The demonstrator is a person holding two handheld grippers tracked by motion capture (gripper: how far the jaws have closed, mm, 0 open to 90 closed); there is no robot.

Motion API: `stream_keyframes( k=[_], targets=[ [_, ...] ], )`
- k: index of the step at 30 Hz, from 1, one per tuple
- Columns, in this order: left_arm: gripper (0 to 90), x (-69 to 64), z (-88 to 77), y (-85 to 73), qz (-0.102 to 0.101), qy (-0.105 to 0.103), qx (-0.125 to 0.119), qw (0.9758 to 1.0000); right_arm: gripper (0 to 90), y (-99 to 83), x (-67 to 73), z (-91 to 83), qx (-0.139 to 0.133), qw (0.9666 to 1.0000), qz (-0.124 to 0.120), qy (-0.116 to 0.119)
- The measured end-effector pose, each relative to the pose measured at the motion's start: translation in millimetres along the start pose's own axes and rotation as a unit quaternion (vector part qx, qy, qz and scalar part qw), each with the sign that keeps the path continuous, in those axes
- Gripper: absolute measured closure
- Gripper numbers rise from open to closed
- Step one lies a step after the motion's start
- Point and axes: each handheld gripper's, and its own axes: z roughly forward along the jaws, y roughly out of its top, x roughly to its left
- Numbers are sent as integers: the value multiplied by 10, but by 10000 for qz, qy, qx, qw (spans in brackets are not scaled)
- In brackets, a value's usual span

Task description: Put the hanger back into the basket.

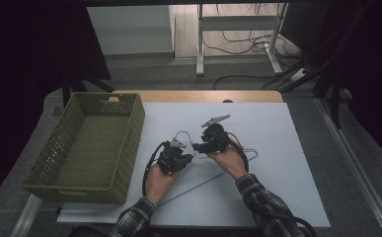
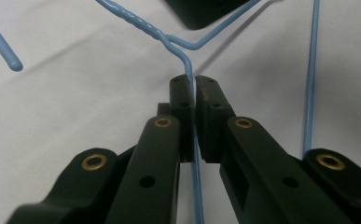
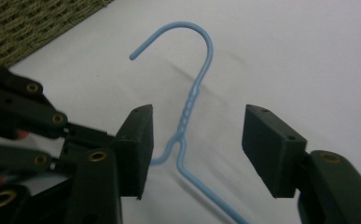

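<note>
Your left gripper (image 2: 194, 88) pinches the blue wire hanger (image 3: 187, 112) just below its twisted neck. Your right gripper (image 3: 197, 144) is spread, the neck untouched between its jaws.

No legible text or labels

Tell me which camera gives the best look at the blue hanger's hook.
The right gripper view: the hook shows whole, curving above the twisted neck. The left gripper view catches just its tip at the edge, and the high view shows it small between the grippers.
</note>
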Motion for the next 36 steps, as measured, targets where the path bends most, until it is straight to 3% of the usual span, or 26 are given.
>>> stream_keyframes(
  k=[11,16,20,23,26,27,31,32,33,34,35,36],
  targets=[
    [869,-49,-7,8,64,-18,-19,10000,629,65,20,265,263,9994,201,-70],
    [865,-64,-21,10,64,-56,-58,9999,787,65,62,310,335,9990,257,-124],
    [797,-59,-85,16,-25,-330,-149,9993,853,80,95,258,146,9975,674,149],
    [692,-50,-253,37,-9,-269,-231,9994,854,120,222,186,148,9994,297,-3],
    [572,18,-405,54,-180,-594,-143,9980,854,141,272,84,14,9996,285,93],
    [539,25,-447,51,-171,-608,-99,9980,854,151,288,35,-44,9996,246,89],
    [537,39,-530,37,-203,-827,18,9964,854,172,329,-118,-271,9992,235,165],
    [541,54,-562,35,-224,-1095,58,9937,854,175,348,-167,-355,9990,212,170],
    [547,54,-562,35,-224,-1095,58,9937,853,176,359,-194,-389,9989,190,173],
    [558,65,-569,46,-287,-1390,92,9898,854,177,374,-231,-455,9987,161,190],
    [560,65,-569,46,-287,-1390,92,9898,853,177,385,-253,-501,9984,148,198],
    [568,53,-555,68,-325,-1546,150,9873,853,176,400,-286,-560,9981,113,216]
  ],
)
